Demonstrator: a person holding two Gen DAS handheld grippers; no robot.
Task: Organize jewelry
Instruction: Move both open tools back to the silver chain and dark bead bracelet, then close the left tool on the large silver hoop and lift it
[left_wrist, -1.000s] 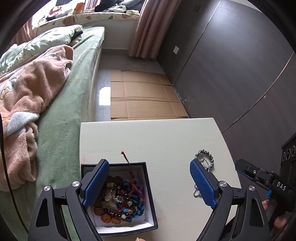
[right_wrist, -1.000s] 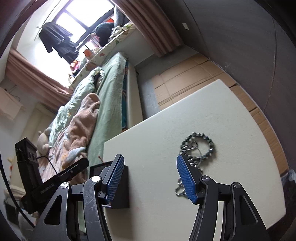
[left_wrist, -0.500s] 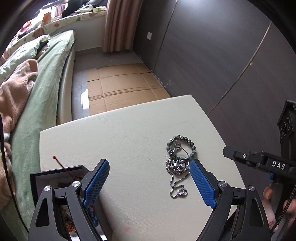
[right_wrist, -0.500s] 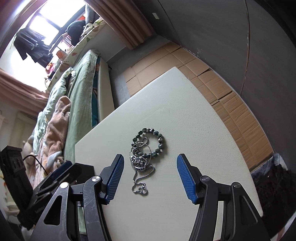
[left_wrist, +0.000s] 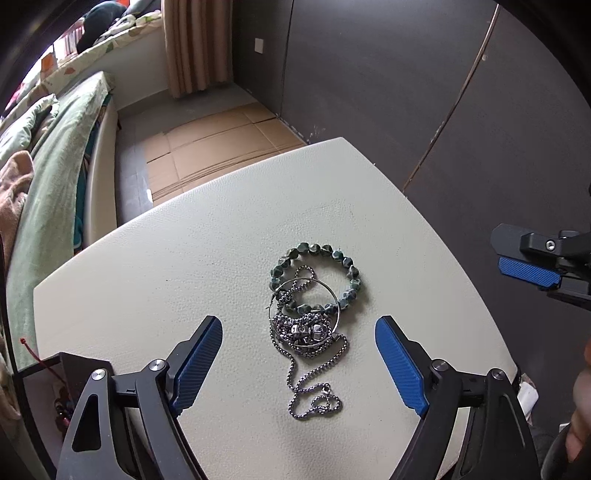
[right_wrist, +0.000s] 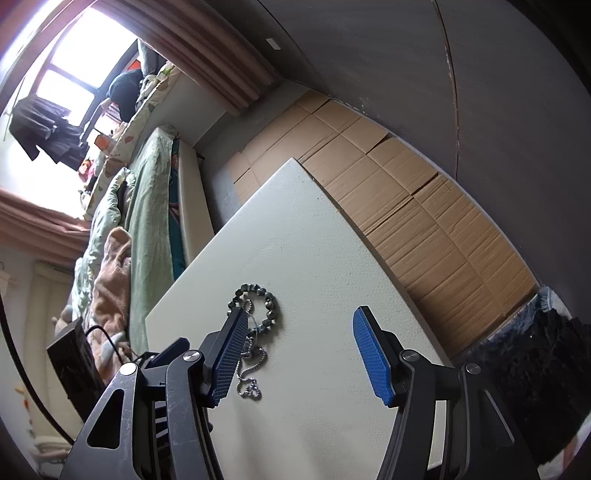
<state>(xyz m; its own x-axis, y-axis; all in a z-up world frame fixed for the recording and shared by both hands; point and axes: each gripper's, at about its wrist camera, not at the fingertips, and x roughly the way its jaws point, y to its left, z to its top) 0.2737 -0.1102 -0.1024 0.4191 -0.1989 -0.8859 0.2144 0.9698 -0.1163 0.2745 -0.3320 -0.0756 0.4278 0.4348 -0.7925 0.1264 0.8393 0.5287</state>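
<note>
**Left claw lines up over the tangled pile**

Here's the jewelry: a green beaded bracelet (left_wrist: 317, 275), a thin wire hoop (left_wrist: 303, 307) lying across it, and a steel chain (left_wrist: 312, 363) knotted through both, all heaped together on the pale surface (left_wrist: 155, 280). The pile runs lengthwise away from the left claw (left_wrist: 298, 363), beads at the far end, the chain's loose tail trailing back toward the camera.

That left claw is spread wide, empty, and the pile sits dead centre between its blue pads, the chain tail closest in. It looks the nearer of the two and the better placed to close on the heap; a straight drop should do it, I'd say.

The right claw (right_wrist: 295, 354) is spread wide too, holding nothing, but the pile lies off to its left, partly hidden behind its left finger.

Only the left wrist view catches the dark box (left_wrist: 48, 391) at the near-left edge, red cord (left_wrist: 35, 354) poking out, beads just visible inside. The right wrist view gives the bed (right_wrist: 147, 192) and the cardboard on the floor (right_wrist: 406, 206) instead.
</note>
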